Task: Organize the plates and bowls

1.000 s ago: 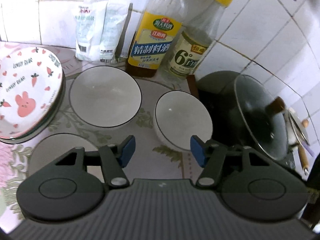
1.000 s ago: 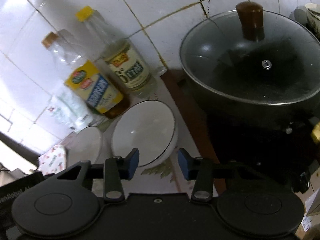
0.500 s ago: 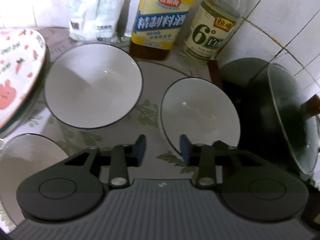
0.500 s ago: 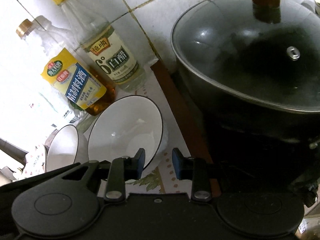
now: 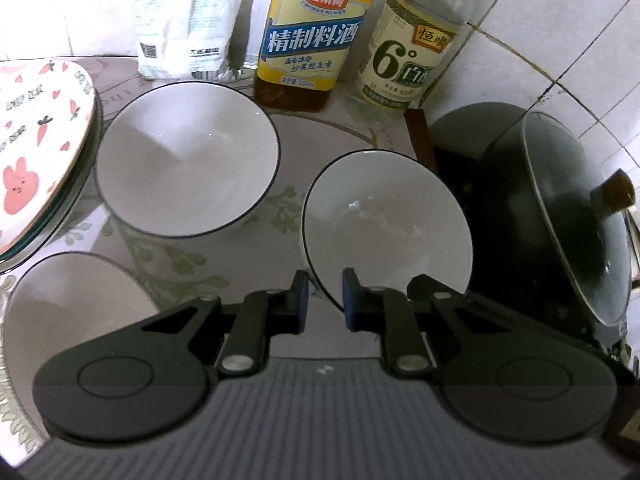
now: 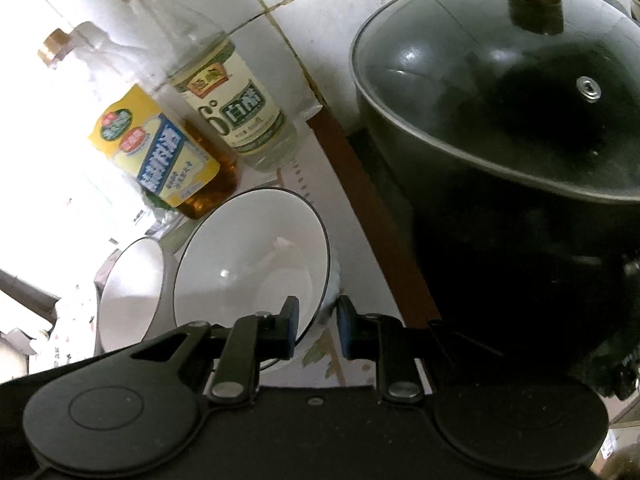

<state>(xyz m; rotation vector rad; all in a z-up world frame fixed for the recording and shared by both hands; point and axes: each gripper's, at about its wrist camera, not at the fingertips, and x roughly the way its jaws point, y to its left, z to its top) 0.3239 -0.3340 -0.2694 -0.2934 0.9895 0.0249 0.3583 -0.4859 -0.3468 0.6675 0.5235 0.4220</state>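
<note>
Both the left gripper and right gripper are clamped on the near rim of the same bowl, apparently to lift it toward the bowl beyond, beside the plates.

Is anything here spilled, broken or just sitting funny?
Nothing is spilled or broken. The one oddity: the bowl beside the wok sits tipped, and both claws, left and right, grip its rim.
</note>
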